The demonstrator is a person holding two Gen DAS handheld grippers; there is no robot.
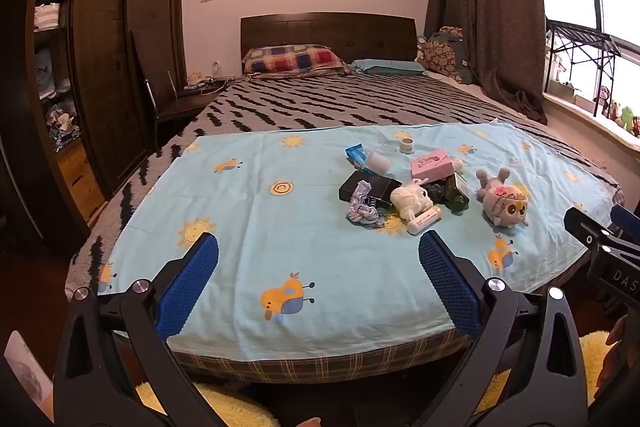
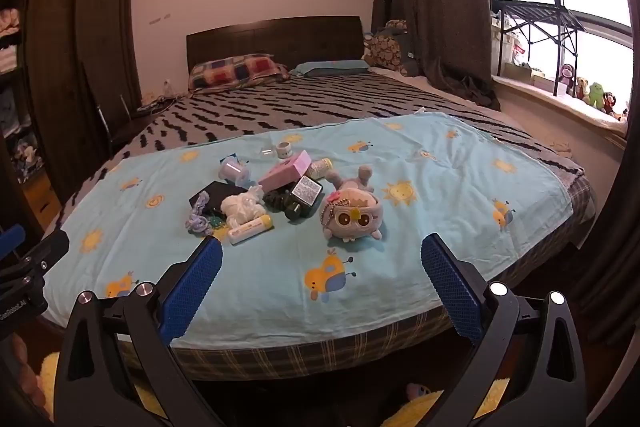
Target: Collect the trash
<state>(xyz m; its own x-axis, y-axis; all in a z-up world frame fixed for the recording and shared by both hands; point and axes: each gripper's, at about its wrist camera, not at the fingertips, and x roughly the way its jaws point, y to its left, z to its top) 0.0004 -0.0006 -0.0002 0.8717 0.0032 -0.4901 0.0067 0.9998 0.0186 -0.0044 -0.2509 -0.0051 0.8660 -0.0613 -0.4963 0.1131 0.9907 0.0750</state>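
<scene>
**Both grippers wide open above the foot of the bed, the clutter pile untouched**

The left gripper (image 1: 318, 283) and the right gripper (image 2: 322, 285) each hold their blue-padded fingers spread to full width with nothing between them, hovering low in frame over the near edge of a light blue sheet (image 1: 256, 227) printed with suns and small birds.

The trash and clutter sit in one pile (image 1: 404, 187) at centre right of the left view and centre left of the right view. It includes a black box (image 1: 370, 189), a pink box (image 1: 434, 165), a crumpled white wad (image 1: 412, 201), a white-and-yellow tube (image 2: 250, 227), a dark green bottle (image 1: 458, 193) and a grey plush toy (image 2: 354, 217) just beside the heap.

Readable writing is scarce: "DAS" appears on the right gripper's body at the right edge of the left view, and partial lettering (roughly "GenRobot.AI") on the left gripper's body at the lower left edge of the right view. The bottle carries a printed label, too small to read; it faces the right camera only.

Only the left view shows the open wardrobe shelves (image 1: 52, 27) at upper left; the right view shows more of the windowsill toys (image 2: 592, 93).
</scene>
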